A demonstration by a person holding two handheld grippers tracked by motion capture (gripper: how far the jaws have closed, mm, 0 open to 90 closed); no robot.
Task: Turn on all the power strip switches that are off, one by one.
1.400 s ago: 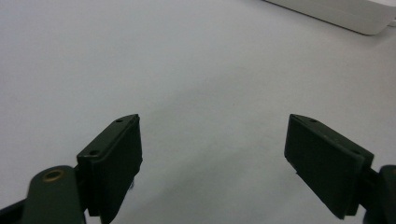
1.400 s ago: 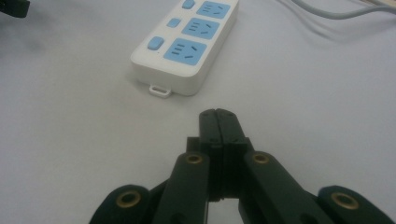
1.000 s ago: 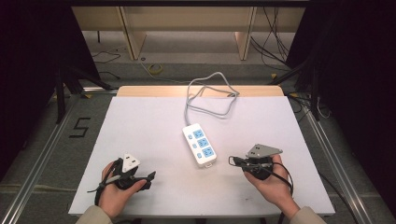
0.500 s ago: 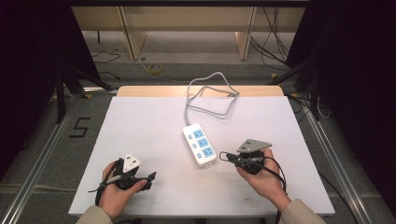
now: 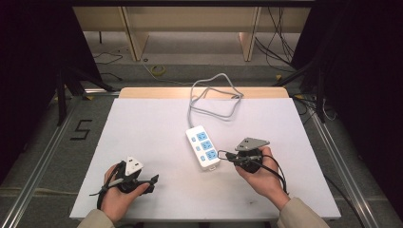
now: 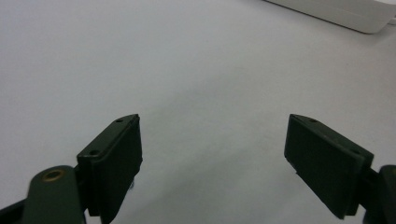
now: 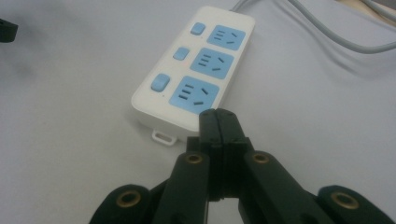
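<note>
A white power strip (image 5: 204,146) with three blue sockets and three blue switches lies mid-table, and its grey cable (image 5: 214,95) loops toward the far edge. My right gripper (image 5: 222,154) is shut with nothing between its jaws. Its tip hovers just beside the strip's near right corner. The right gripper view has the shut tips (image 7: 218,114) over the near end of the strip (image 7: 196,74), by the closest socket. My left gripper (image 5: 153,179) rests at the table's near left, open and empty. Its jaws (image 6: 213,120) stand wide over bare table, with the strip's edge (image 6: 341,11) far off.
The white table top (image 5: 142,128) has a wooden strip (image 5: 142,92) along its far edge. Metal rails run along both sides on the floor, and a "5" mark (image 5: 81,129) sits at the left. Loose cables (image 5: 280,42) lie on the floor beyond.
My right gripper has slid left toward the power strip's near end, jaws still shut. The left gripper has stayed put.
</note>
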